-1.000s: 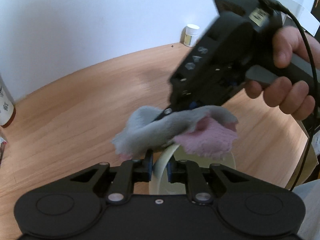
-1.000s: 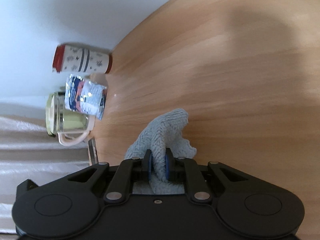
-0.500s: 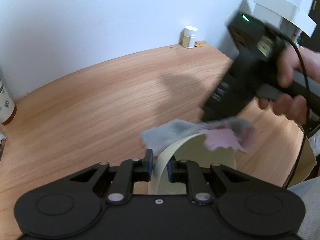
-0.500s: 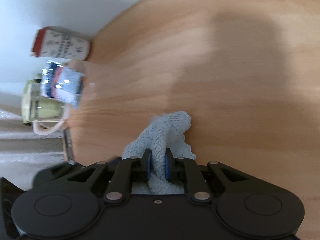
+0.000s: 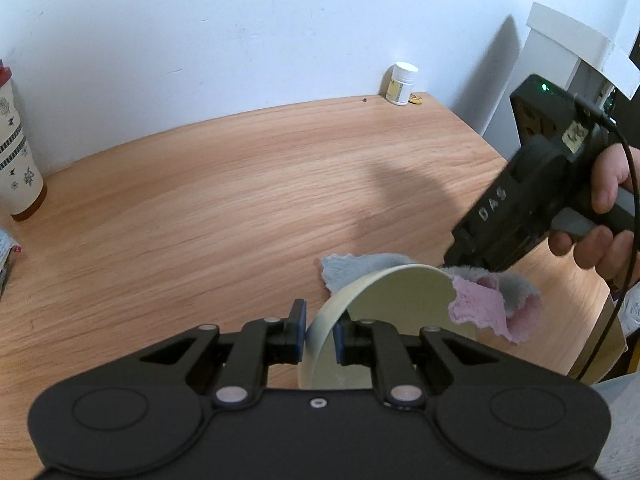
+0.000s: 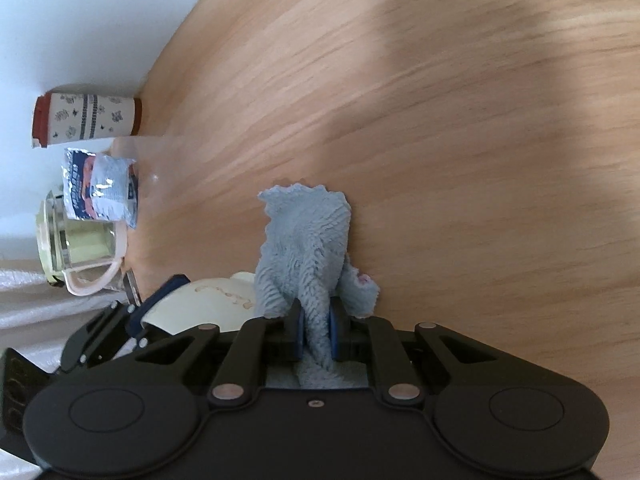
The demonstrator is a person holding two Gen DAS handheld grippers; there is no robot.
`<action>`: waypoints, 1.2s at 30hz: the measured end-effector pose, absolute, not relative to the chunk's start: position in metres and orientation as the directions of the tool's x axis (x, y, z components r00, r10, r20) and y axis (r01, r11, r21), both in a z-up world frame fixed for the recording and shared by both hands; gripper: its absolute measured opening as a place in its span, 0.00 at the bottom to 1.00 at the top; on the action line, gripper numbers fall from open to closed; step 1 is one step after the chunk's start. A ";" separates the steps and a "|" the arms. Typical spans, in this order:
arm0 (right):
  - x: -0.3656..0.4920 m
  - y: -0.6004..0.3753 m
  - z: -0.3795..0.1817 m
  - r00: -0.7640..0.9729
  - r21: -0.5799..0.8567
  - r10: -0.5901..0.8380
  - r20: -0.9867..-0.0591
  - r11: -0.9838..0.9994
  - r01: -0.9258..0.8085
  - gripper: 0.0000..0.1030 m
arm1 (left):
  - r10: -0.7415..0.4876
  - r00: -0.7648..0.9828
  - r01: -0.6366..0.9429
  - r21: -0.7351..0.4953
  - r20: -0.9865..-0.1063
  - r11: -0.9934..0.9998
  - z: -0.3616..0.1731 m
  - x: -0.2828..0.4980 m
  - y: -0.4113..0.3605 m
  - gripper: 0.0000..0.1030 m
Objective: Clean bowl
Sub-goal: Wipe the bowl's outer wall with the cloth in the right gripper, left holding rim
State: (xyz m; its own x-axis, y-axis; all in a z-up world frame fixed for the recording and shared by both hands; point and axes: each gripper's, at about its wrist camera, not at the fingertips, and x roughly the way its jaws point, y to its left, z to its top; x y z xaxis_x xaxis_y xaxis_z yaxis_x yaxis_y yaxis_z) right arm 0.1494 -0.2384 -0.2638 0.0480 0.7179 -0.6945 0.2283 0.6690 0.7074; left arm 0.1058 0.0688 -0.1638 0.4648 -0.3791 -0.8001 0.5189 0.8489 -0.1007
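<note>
A pale yellow-green bowl (image 5: pixel 400 312) is tilted on edge above the wooden table, its rim pinched by my left gripper (image 5: pixel 319 332), which is shut on it. A grey and pink cloth (image 5: pixel 486 300) hangs over the bowl's far right rim, held by my right gripper (image 5: pixel 460 258), carried by a person's hand (image 5: pixel 608 216). In the right wrist view my right gripper (image 6: pixel 315 334) is shut on the grey cloth (image 6: pixel 308 240). The bowl's cream underside (image 6: pixel 208 302) shows at the lower left, with the left gripper's fingers (image 6: pixel 160 300) on it.
A patterned tumbler (image 5: pixel 16 152) with a red lid stands at the table's far left, also seen as the tumbler (image 6: pixel 86 120). A foil packet (image 6: pixel 100 184) and a glass jug (image 6: pixel 76 252) sit beside it. A small white bottle (image 5: pixel 401 88) stands by the wall. White furniture (image 5: pixel 560 76) rises beyond the table's right end.
The right gripper has swung with the cloth from above the bowl's middle to its far right rim and lower. The bowl now shows more of its inside.
</note>
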 end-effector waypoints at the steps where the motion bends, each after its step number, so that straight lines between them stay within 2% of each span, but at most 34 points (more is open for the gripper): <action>1: 0.152 -0.237 -0.262 0.065 0.718 0.726 -0.684 0.656 0.234 0.14 | -0.381 0.463 0.519 -0.103 -0.800 0.848 -0.164 0.106 0.068 0.12; 4: 0.158 -0.235 -0.257 0.100 0.746 0.749 -0.655 0.621 0.240 0.14 | -0.384 0.460 0.527 -0.102 -0.801 0.844 -0.165 0.107 0.069 0.12; 10: 0.188 -0.201 -0.238 0.098 0.755 0.751 -0.653 0.637 0.156 0.14 | -0.391 0.455 0.552 -0.090 -0.800 0.829 -0.166 0.108 0.070 0.13; 22: 0.214 -0.135 -0.209 0.011 0.641 0.644 -0.765 0.763 -0.079 0.14 | -0.409 0.442 0.555 -0.115 -0.798 0.824 -0.170 0.110 0.081 0.13; 25: 0.208 -0.143 -0.213 0.026 0.644 0.646 -0.763 0.763 -0.057 0.14 | -0.408 0.436 0.556 -0.116 -0.802 0.823 -0.173 0.113 0.084 0.13; 36: 0.151 -0.206 -0.260 0.094 0.633 0.628 -0.772 0.749 0.197 0.14 | -0.415 0.400 0.523 -0.168 -0.817 0.835 -0.182 0.127 0.103 0.12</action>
State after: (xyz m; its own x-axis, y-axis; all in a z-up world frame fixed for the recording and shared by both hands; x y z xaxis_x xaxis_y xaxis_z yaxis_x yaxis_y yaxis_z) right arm 0.1509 -0.2058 -0.2596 0.0943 0.6280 -0.7725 0.1972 0.7488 0.6328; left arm 0.1273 0.1028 -0.1824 0.4003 -0.4146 -0.8173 0.5233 0.8355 -0.1675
